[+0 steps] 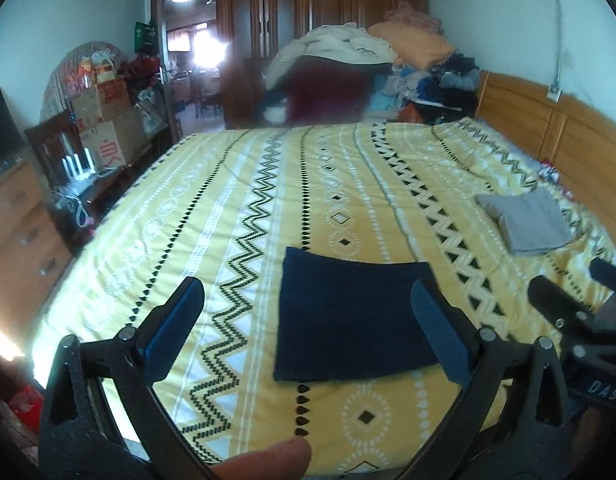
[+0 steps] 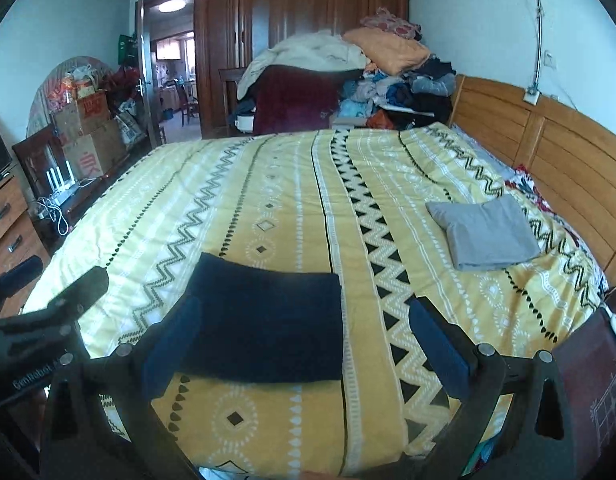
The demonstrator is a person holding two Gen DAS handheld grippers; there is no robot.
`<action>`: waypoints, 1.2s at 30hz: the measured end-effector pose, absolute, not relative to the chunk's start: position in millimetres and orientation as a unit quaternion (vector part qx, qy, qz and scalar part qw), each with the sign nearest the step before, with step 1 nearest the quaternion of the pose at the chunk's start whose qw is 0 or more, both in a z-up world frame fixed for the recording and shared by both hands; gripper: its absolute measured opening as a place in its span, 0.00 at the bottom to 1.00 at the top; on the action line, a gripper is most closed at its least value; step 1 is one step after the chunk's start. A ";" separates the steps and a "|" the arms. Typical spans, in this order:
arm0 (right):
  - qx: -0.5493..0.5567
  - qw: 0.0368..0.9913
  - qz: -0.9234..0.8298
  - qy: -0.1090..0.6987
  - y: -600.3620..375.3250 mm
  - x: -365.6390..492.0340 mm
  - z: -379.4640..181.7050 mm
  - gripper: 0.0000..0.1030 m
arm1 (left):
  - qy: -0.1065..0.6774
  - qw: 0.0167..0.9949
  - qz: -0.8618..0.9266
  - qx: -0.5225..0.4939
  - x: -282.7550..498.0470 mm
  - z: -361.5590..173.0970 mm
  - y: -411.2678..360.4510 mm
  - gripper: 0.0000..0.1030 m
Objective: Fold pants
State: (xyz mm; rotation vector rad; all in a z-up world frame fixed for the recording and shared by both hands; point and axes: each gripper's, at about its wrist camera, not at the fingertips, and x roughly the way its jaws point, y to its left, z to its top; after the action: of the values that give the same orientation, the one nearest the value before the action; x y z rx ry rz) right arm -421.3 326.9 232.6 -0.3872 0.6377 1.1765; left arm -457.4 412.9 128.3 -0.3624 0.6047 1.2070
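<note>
Navy pants (image 1: 348, 320) look folded flat on bed (image 1: 227, 220). Left hand-held gripper (image 1: 308, 332) and right hand-held gripper (image 2: 303, 340) both spread wide, empty. Tip: tidy edges, then stack near grey folded garment (image 2: 484, 232).

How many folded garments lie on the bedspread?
2: navy pants near the front edge, between the tongs, and a grey piece to the right near the headboard. The pile beyond may hide more.

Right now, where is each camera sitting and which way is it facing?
Left wrist: on the left gripper, facing across the bed toward the wardrobe; its open fingers, a fingertip and the right gripper show.
Right wrist: on the right gripper, facing the same way; its open fingers and the left gripper show.
Shared: folded navy pants, grey folded garment, clothes pile.
</note>
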 end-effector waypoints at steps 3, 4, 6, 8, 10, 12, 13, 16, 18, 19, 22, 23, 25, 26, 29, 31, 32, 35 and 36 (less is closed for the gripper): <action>-0.179 0.765 0.538 0.304 325.9 -418.4 226.7 1.00 | 0.285 0.765 0.551 -0.173 -457.6 123.6 411.9 1.00; -0.178 0.765 0.538 0.306 325.2 -416.9 225.3 1.00 | 0.286 0.765 0.550 -0.174 -457.9 122.3 411.1 1.00; -0.179 0.766 0.534 0.308 324.1 -415.1 222.5 1.00 | 0.291 0.766 0.546 -0.174 -457.3 118.9 409.1 1.00; -0.179 0.763 0.536 0.314 323.7 -412.8 219.1 1.00 | 0.299 0.764 0.544 -0.175 -455.5 115.4 408.4 1.00; -0.180 0.763 0.534 0.316 323.3 -412.4 217.4 1.00 | 0.304 0.764 0.541 -0.177 -453.6 112.9 408.1 1.00; -0.179 0.763 0.533 0.319 322.3 -411.1 215.3 1.00 | 0.308 0.764 0.538 -0.178 -452.4 111.0 408.5 1.00; -0.179 0.763 0.533 0.319 321.9 -411.4 215.3 1.00 | 0.309 0.764 0.538 -0.179 -451.6 110.7 408.1 1.00; -0.181 0.763 0.532 0.321 322.2 -411.2 213.9 1.00 | 0.309 0.764 0.535 -0.185 -452.3 111.1 409.1 1.00; -0.182 0.762 0.532 0.322 321.7 -410.7 212.7 1.00 | 0.309 0.764 0.534 -0.188 -452.9 110.8 410.3 1.00; -0.182 0.762 0.531 0.322 321.9 -410.9 212.7 1.00 | 0.311 0.763 0.535 -0.187 -452.9 110.1 410.8 1.00; -0.182 0.761 0.531 0.324 322.2 -411.1 211.4 1.00 | 0.311 0.763 0.533 -0.190 -453.4 108.9 412.1 1.00; -0.183 0.761 0.530 0.325 322.3 -410.9 210.5 1.00 | 0.312 0.763 0.532 -0.191 -453.3 108.4 413.3 1.00; -0.183 0.761 0.530 0.326 322.0 -411.3 209.7 1.00 | 0.314 0.763 0.533 -0.189 -452.7 107.3 413.4 1.00; -0.183 0.761 0.530 0.326 321.4 -411.4 209.4 1.00 | 0.315 0.762 0.534 -0.188 -452.3 106.7 413.5 1.00; -0.185 0.761 0.530 0.327 321.1 -412.1 207.3 1.00 | 0.318 0.761 0.533 -0.189 -451.5 104.1 412.6 1.00; -0.186 0.760 0.530 0.327 321.4 -413.7 206.8 1.00 | 0.319 0.761 0.532 -0.189 -451.3 103.0 411.4 1.00; -0.185 0.759 0.531 0.328 321.0 -414.5 206.7 1.00 | 0.320 0.761 0.532 -0.188 -451.0 102.8 411.0 1.00; -0.187 0.759 0.530 0.328 321.3 -415.0 206.4 1.00 | 0.320 0.761 0.531 -0.188 -451.1 102.9 411.1 1.00; -0.186 0.759 0.531 0.328 321.1 -415.2 206.3 1.00 | 0.320 0.761 0.532 -0.188 -450.8 102.9 410.7 1.00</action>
State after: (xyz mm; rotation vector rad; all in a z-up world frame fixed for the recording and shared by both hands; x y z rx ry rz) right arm -415.2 321.1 206.3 -0.4058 0.7149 1.1558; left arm -450.8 410.7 102.9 -0.4085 0.6966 1.1572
